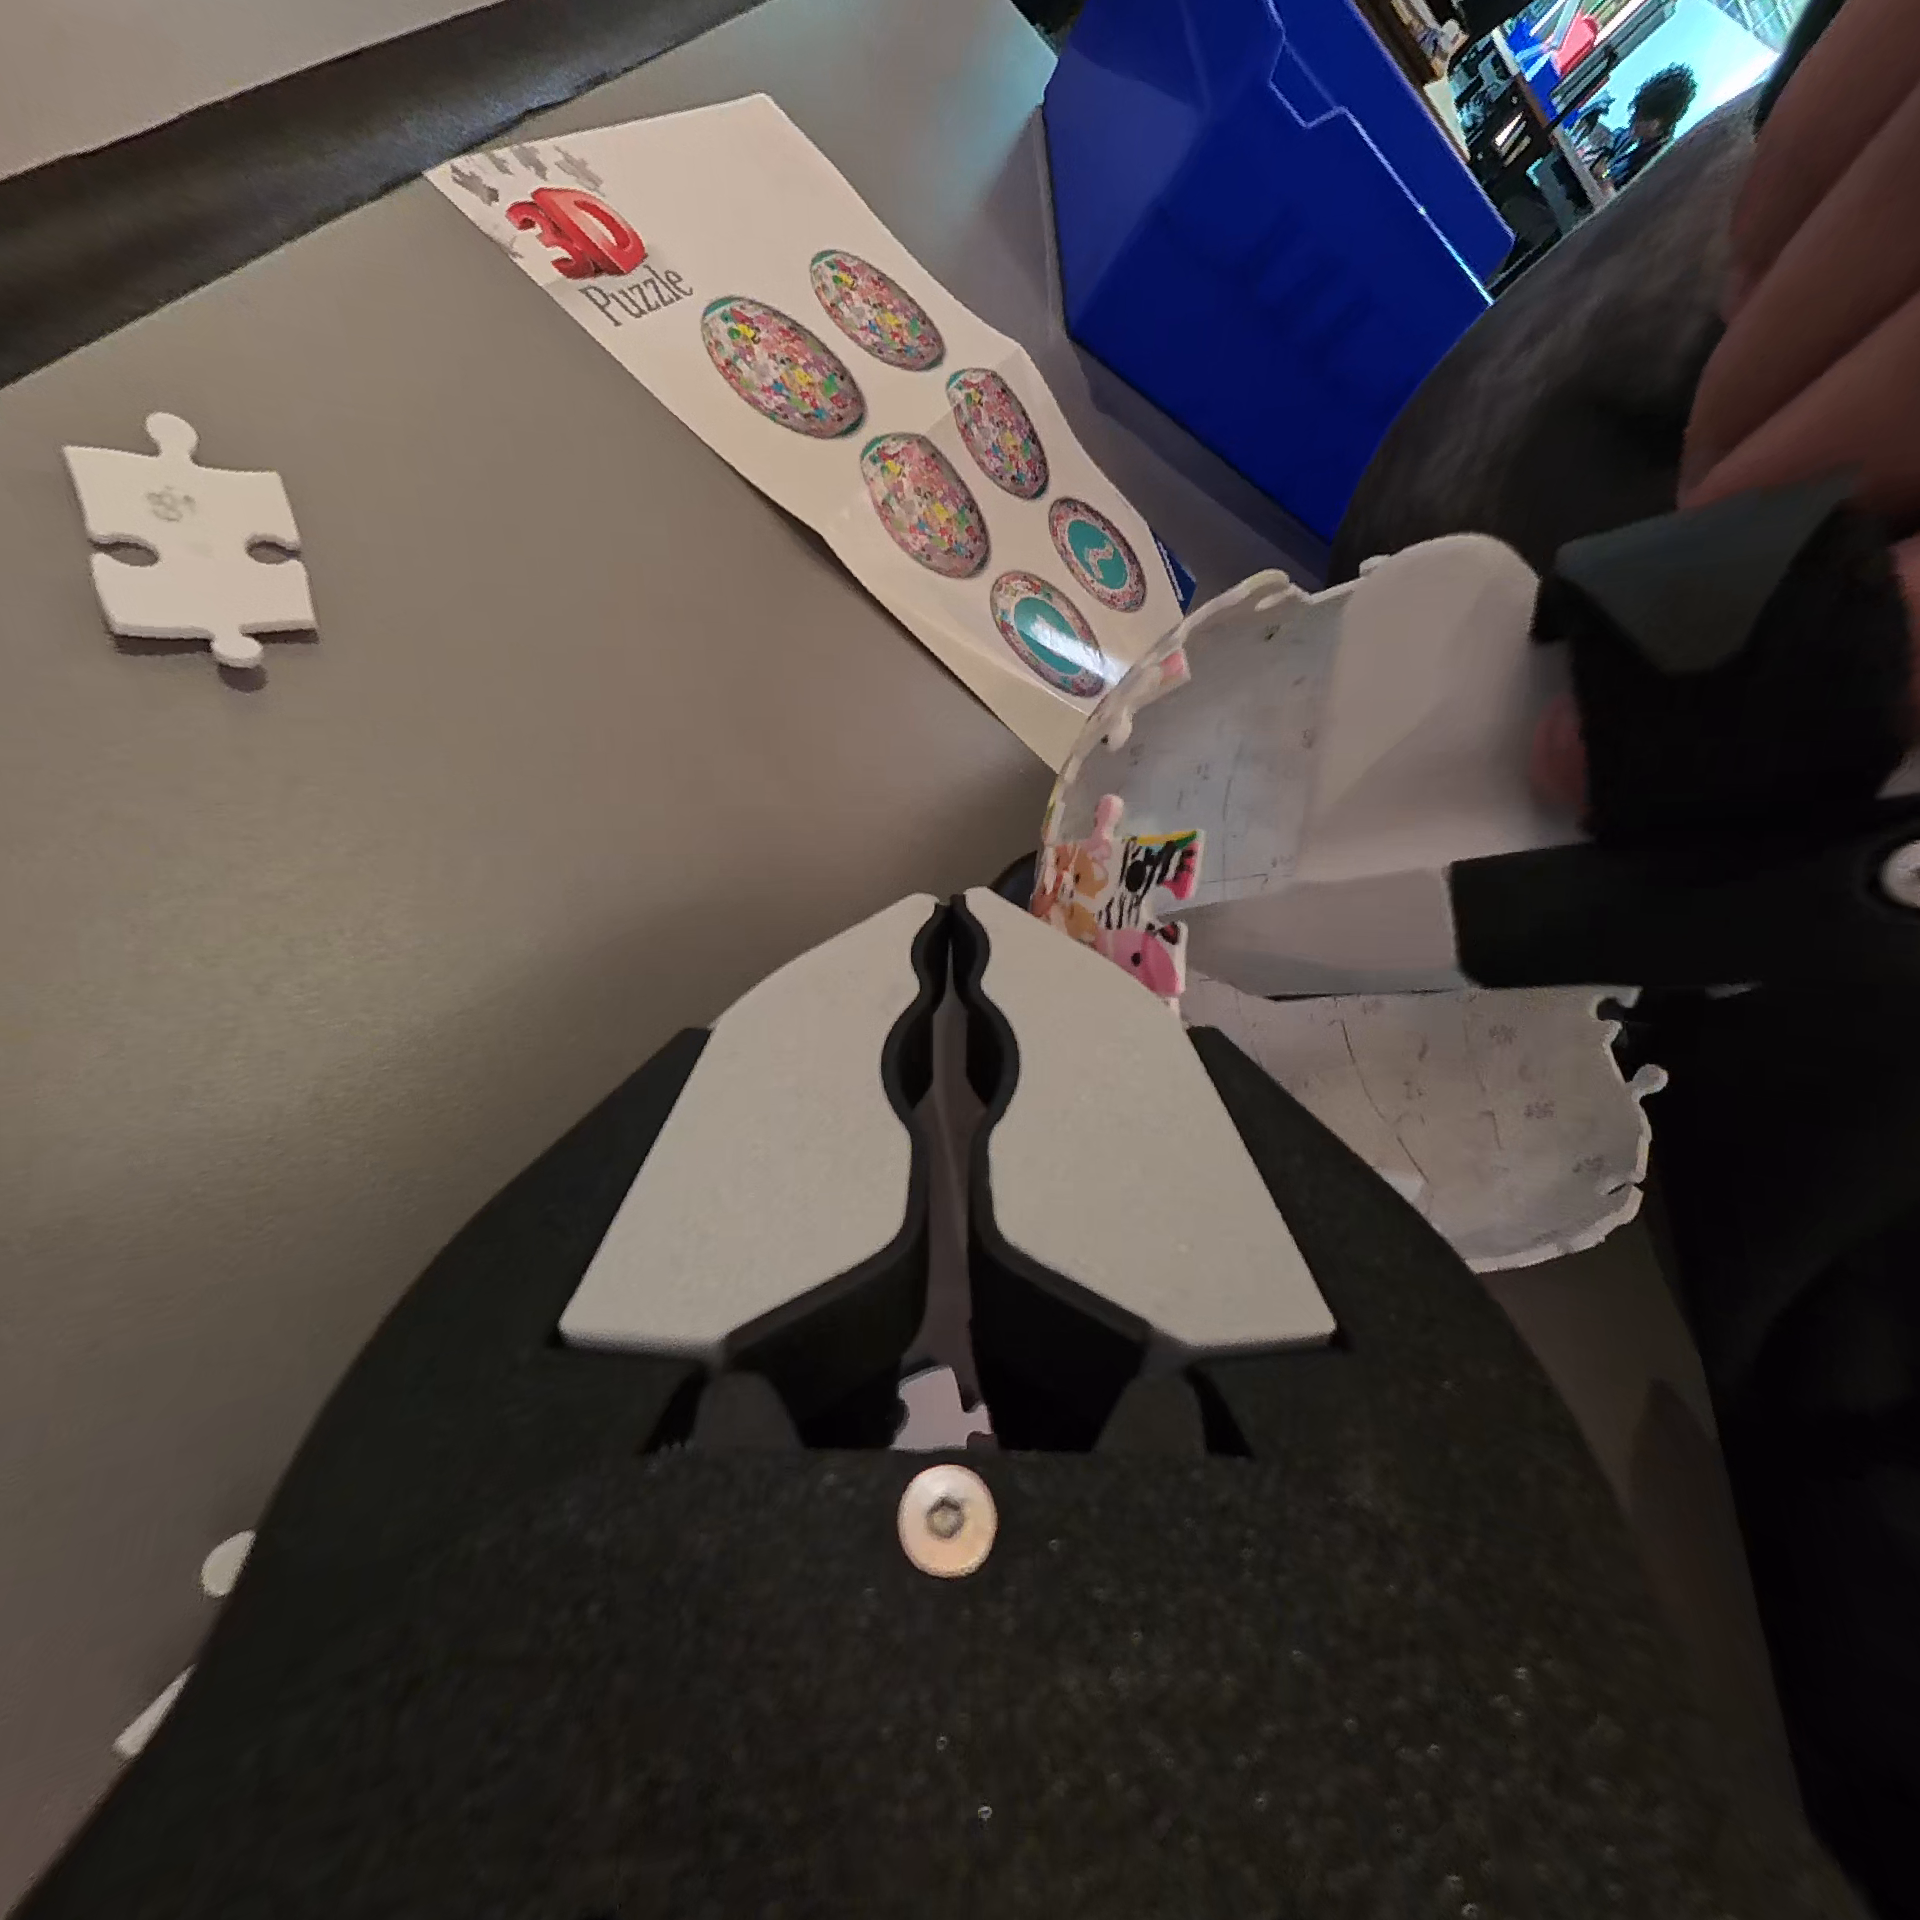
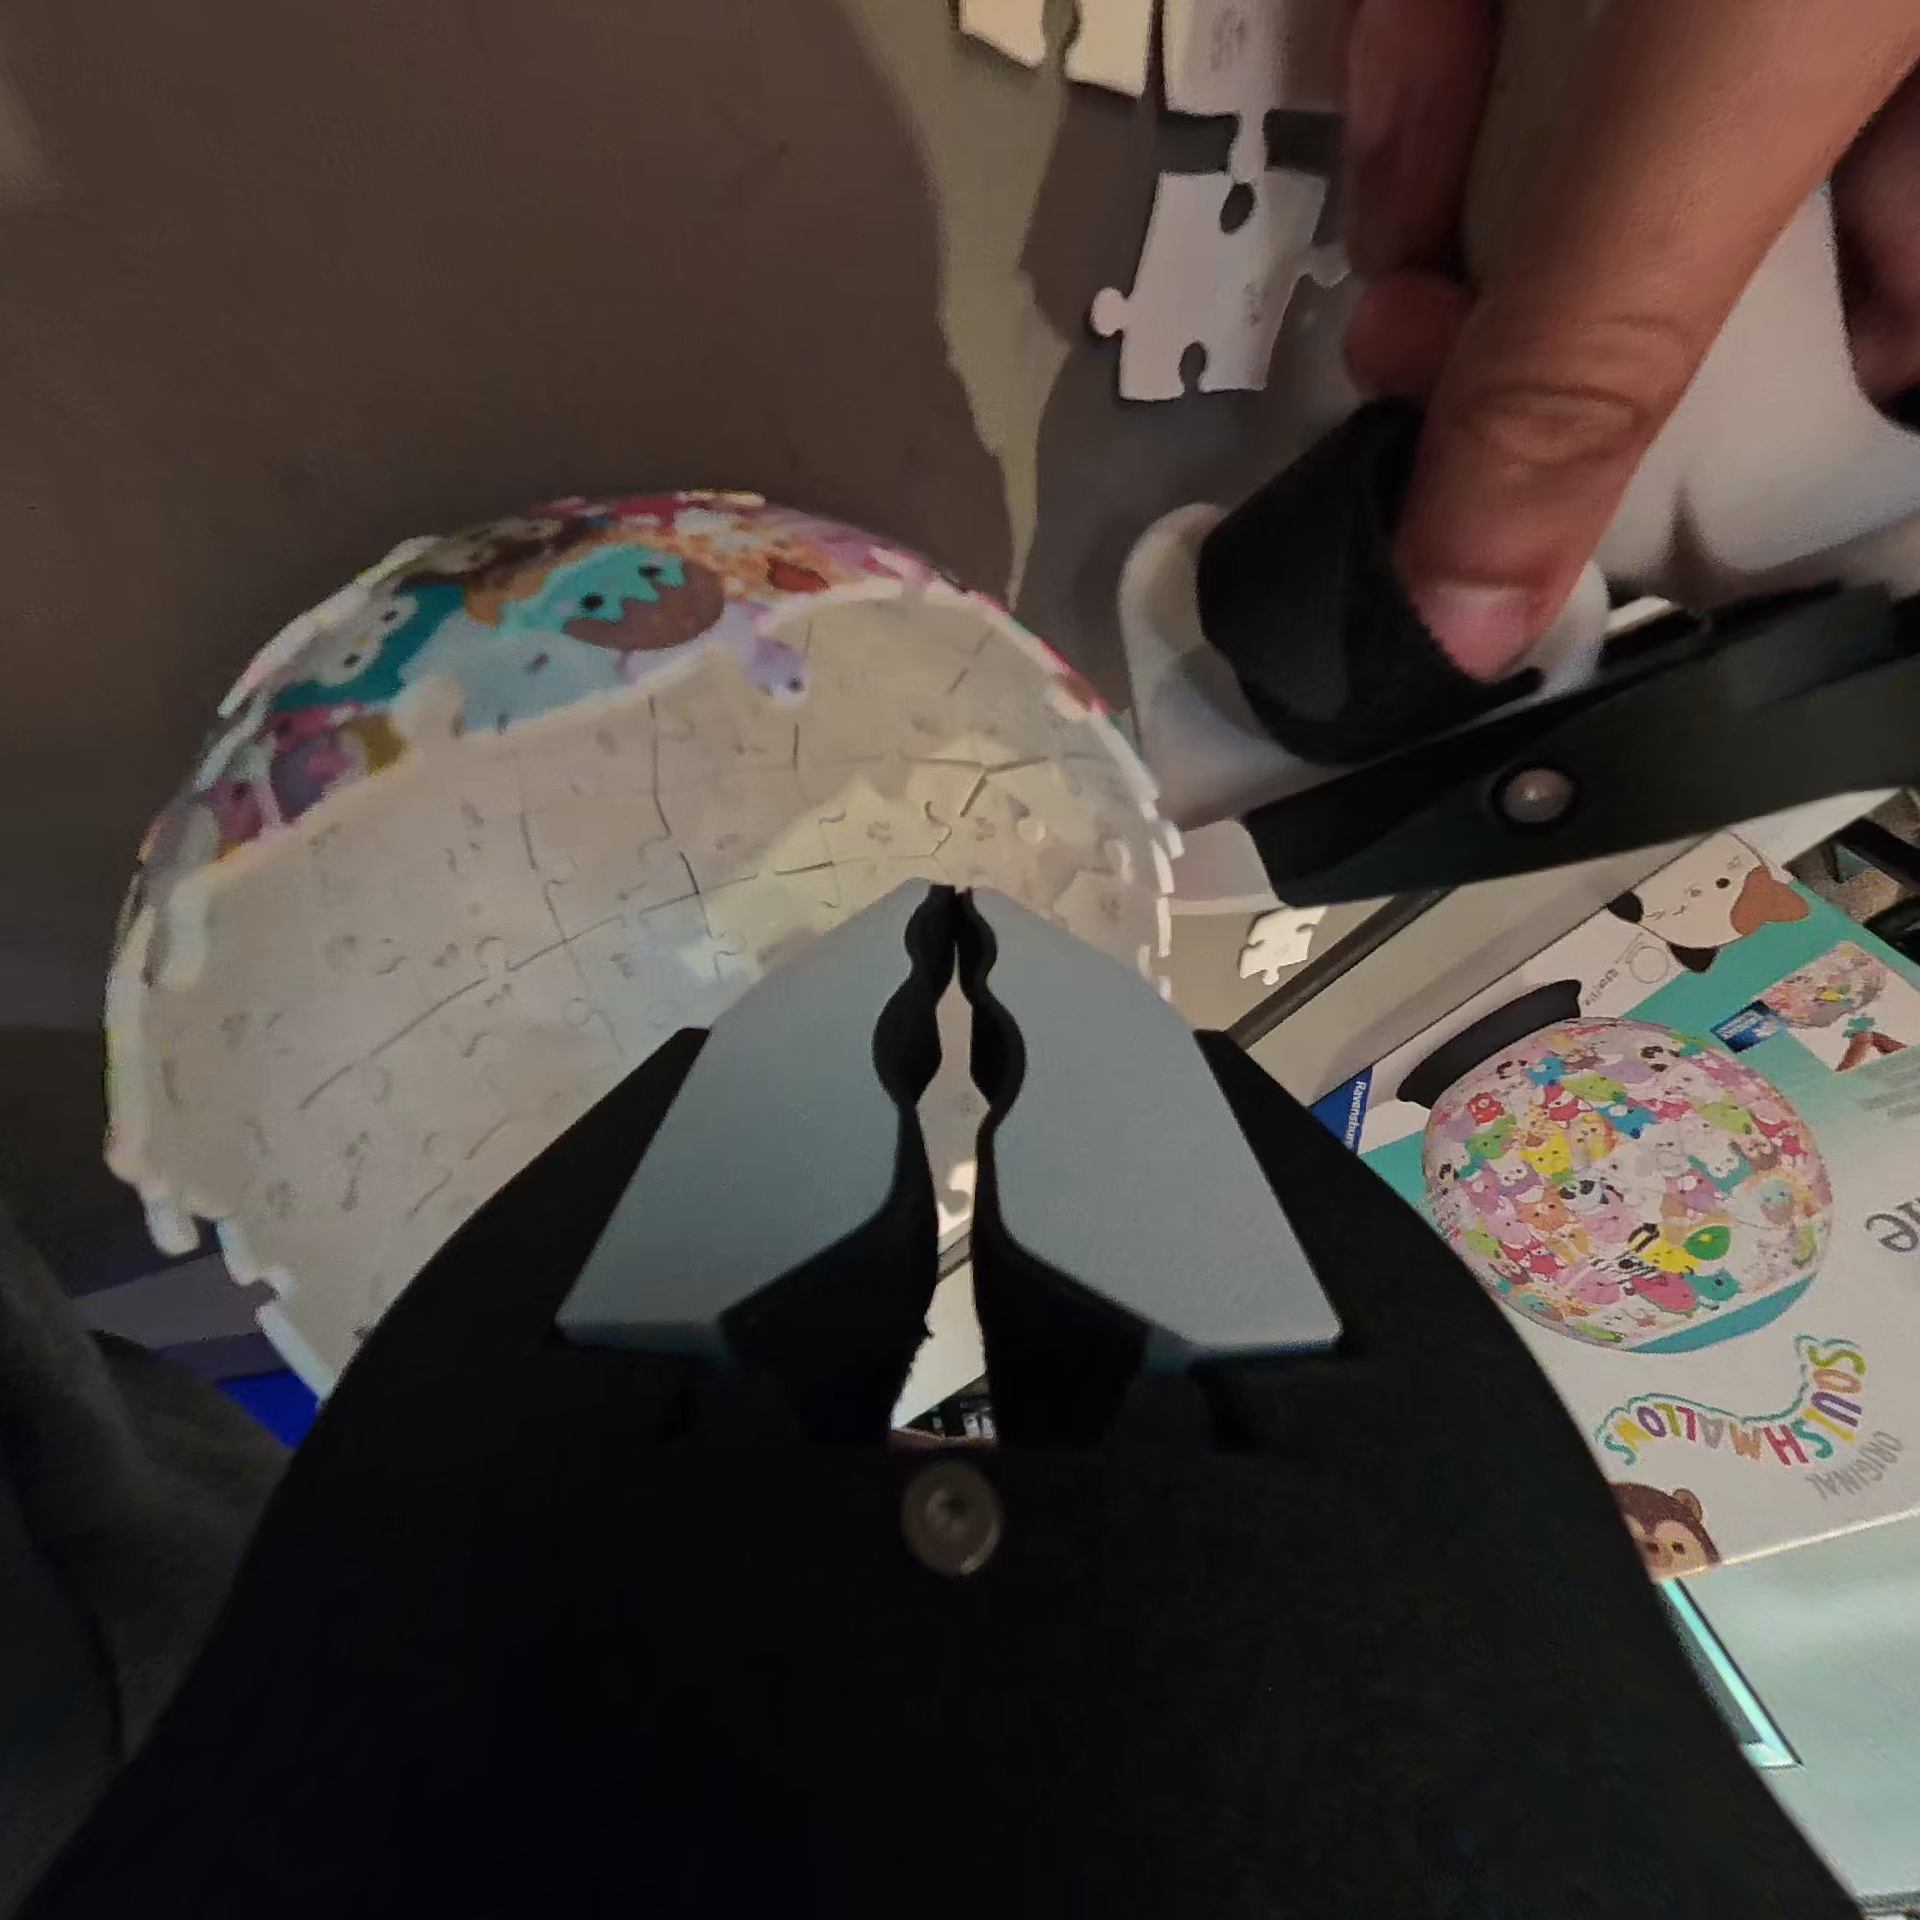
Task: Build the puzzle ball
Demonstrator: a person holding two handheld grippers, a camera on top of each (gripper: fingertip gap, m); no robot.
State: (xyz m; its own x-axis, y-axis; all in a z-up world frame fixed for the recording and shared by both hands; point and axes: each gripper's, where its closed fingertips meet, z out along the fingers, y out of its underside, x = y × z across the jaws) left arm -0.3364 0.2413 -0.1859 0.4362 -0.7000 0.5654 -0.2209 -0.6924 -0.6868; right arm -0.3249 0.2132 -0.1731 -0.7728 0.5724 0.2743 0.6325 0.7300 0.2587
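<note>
The half-built puzzle ball [image 2: 520, 935] is an open shell, white inside and printed with colourful characters outside. It also shows in the left wrist view [image 1: 1455, 1122]. My right gripper [image 2: 956, 914] is shut with its tips at the shell's near wall and seems to pinch it. From the left wrist view it [image 1: 1195, 904] comes in from the right, one finger inside the shell. My left gripper [image 1: 951, 914] is shut, nothing visible between its tips, just left of the ball's colourful rim. It also shows in the right wrist view [image 2: 1169, 821], held by a hand [image 2: 1558, 312].
A loose white piece [image 1: 192, 540] lies on the grey table [image 1: 416, 935] at the left. The instruction leaflet [image 1: 831, 364] and a blue bin [image 1: 1247, 260] are behind. Several loose pieces [image 2: 1216, 281] lie farther off. The puzzle box [image 2: 1662, 1195] lies at the right. Left and right tips are no more than a few centimetres apart.
</note>
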